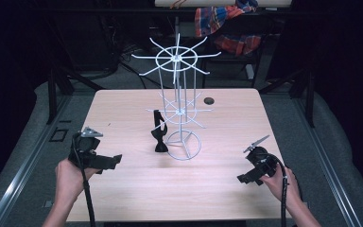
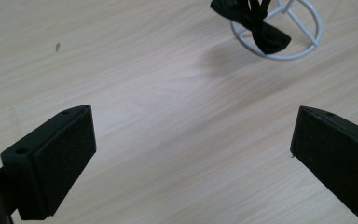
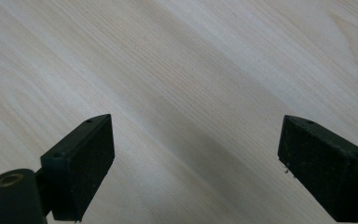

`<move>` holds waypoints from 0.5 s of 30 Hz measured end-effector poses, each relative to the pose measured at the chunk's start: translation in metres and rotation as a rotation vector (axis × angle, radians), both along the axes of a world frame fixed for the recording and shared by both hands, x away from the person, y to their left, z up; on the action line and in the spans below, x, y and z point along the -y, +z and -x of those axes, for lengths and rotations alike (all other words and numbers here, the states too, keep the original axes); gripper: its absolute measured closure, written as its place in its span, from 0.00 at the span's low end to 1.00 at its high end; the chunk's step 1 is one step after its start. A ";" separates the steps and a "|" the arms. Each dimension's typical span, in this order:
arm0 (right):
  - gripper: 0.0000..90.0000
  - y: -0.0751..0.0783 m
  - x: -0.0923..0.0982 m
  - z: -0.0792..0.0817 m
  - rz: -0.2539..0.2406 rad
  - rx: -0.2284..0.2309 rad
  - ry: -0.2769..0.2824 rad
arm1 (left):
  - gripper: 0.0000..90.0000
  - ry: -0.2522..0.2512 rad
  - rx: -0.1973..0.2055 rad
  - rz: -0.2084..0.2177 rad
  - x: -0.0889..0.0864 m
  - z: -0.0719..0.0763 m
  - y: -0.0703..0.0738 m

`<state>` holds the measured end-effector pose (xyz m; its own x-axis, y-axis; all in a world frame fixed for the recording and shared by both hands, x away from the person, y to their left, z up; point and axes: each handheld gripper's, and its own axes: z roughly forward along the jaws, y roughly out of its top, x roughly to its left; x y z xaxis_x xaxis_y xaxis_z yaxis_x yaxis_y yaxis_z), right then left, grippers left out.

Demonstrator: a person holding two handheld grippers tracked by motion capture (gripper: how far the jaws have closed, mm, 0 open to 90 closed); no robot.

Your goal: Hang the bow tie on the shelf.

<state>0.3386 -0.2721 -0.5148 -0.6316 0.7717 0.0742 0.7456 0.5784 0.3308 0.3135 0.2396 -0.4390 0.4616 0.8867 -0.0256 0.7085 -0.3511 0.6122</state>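
A white wire display rack (image 1: pixel 176 58) with two tiers of hooks stands mid-table on a ring base (image 2: pixel 315 39). A black bow tie (image 1: pixel 159 135) hangs from a lower hook on the rack's left side, and its lower end (image 2: pixel 259 29) reaches down by the ring. My left gripper (image 1: pixel 115 161) is held low over the table's left side, pointing toward the rack. Its jaws stand wide apart (image 2: pixel 191 140) with bare wood between them. My right gripper (image 1: pixel 244 178) hovers at the right front, jaws also wide open (image 3: pixel 196 144) over bare tabletop.
The light wooden table (image 1: pixel 123 194) has a small dark round hole (image 1: pixel 209 100) behind the rack. A plaid cloth (image 1: pixel 227 23) hangs on furniture beyond the far edge. Dark frame legs and grey floor surround the table.
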 end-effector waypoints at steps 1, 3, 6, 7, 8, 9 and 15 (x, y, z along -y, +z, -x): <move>0.12 0.000 -0.001 0.000 -0.005 -0.005 0.002 | 0.00 0.003 -0.016 0.002 -0.002 0.002 -0.007; 0.12 -0.001 -0.001 0.000 -0.005 -0.001 -0.002 | 0.00 0.004 -0.027 0.004 -0.004 0.003 -0.010; 0.12 0.000 -0.001 0.000 0.006 -0.002 0.005 | 0.00 0.012 -0.046 0.006 -0.007 0.006 -0.017; 0.12 0.000 -0.001 0.000 0.006 -0.002 0.005 | 0.00 0.013 -0.051 0.001 -0.008 0.007 -0.019; 0.12 -0.001 -0.002 0.000 0.009 -0.001 0.005 | 0.00 0.013 -0.061 -0.001 -0.009 0.008 -0.020; 0.12 -0.001 -0.002 0.000 0.009 0.000 0.006 | 0.00 0.018 -0.063 0.002 -0.010 0.009 -0.022; 0.12 -0.001 -0.003 0.000 0.016 -0.014 0.020 | 0.00 0.040 -0.099 0.015 -0.019 0.012 -0.039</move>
<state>0.3386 -0.2694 -0.5161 -0.6459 0.7601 0.0709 0.7382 0.5983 0.3116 0.3014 0.2584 -0.4785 0.4205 0.9034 -0.0833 0.7791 -0.3125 0.5434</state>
